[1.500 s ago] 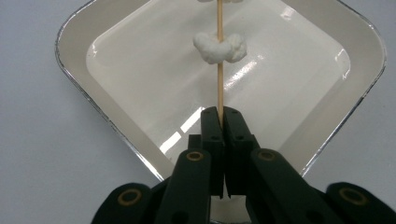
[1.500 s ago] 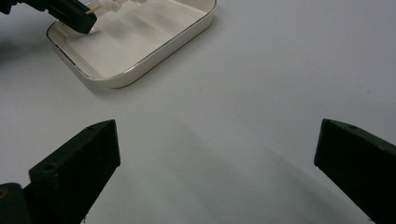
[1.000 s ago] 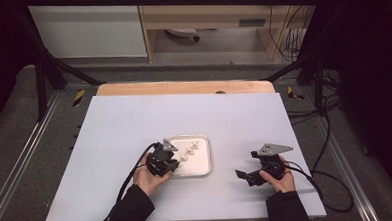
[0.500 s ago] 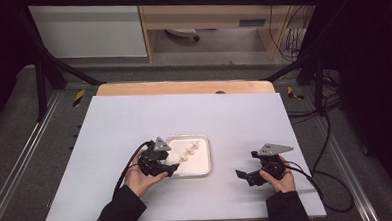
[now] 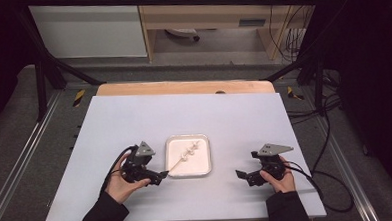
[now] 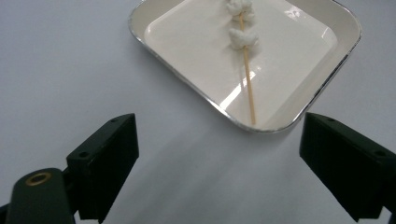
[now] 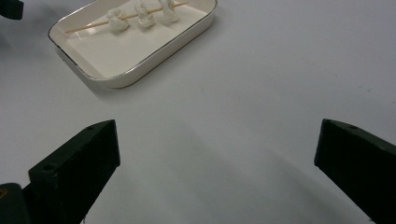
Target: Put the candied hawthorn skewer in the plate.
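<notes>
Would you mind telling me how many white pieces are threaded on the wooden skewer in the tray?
3. All sit on the wooden skewer in the tray: first piece, second piece in the middle, third piece nearest the tip.

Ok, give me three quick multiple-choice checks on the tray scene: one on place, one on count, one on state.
1. Where does the thin wooden skewer lie?
A. On the bare table
B. In the white rounded-square tray with a silver rim
C. Between the right gripper's jaws

2. How many white lumps are threaded on the skewer?
A. One
B. Three
C. Six

3. How do the left gripper's jaws stand?
A. Wide apart, nothing between them
B. Closed on the skewer
C. Closed on the tray rim

Answers: 1 B, the skewer rests inside the tray, its bare end against the rim; 2 B, the right gripper view shows three lumps in a row; 3 A, the left gripper view shows bare table between the jaws, which have just been opening.
</notes>
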Motion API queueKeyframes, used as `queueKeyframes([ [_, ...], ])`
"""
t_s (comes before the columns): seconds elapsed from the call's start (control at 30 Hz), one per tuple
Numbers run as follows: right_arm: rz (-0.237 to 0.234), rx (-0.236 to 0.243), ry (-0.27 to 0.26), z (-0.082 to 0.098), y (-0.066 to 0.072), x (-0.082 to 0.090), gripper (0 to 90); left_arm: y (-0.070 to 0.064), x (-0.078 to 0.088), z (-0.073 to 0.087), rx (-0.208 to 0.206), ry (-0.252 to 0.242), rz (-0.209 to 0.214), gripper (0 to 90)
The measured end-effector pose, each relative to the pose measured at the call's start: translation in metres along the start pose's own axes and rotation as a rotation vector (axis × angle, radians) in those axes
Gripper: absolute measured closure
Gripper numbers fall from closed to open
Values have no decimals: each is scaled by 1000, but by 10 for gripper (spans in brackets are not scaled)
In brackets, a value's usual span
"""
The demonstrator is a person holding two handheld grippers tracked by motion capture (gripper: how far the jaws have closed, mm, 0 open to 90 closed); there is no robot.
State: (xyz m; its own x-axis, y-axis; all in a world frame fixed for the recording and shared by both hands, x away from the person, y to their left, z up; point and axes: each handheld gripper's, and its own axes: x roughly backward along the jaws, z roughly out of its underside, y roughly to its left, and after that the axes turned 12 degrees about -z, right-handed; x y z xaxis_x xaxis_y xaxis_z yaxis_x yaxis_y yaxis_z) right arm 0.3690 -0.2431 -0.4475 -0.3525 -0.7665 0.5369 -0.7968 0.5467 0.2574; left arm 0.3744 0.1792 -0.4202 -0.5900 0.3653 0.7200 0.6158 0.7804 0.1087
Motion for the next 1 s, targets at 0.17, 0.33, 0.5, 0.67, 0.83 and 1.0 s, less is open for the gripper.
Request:
queueKeyframes([
  [0.17, -2, -7, 4, 0, 0, 0, 7, 15, 9, 18, 36, -42, -5, 106],
  [0.33, 1, -9, 12, 1, 0, -1, 7, 26, 16, 35, 56, -60, -26, 93],
  [0.5, 5, -10, 20, 1, 0, -2, 7, 37, 19, 53, 84, -73, -49, 89],
  [0.67, 5, -20, 26, 2, 1, -2, 7, 42, 19, 66, 101, -90, -45, 91],
  [0.83, 4, -18, 35, 3, 1, -4, 7, 41, 18, 70, 90, -83, -41, 92],
  [1.0, -1, -19, 41, 4, 2, -5, 7, 40, 17, 70, 83, -79, -36, 94],
])
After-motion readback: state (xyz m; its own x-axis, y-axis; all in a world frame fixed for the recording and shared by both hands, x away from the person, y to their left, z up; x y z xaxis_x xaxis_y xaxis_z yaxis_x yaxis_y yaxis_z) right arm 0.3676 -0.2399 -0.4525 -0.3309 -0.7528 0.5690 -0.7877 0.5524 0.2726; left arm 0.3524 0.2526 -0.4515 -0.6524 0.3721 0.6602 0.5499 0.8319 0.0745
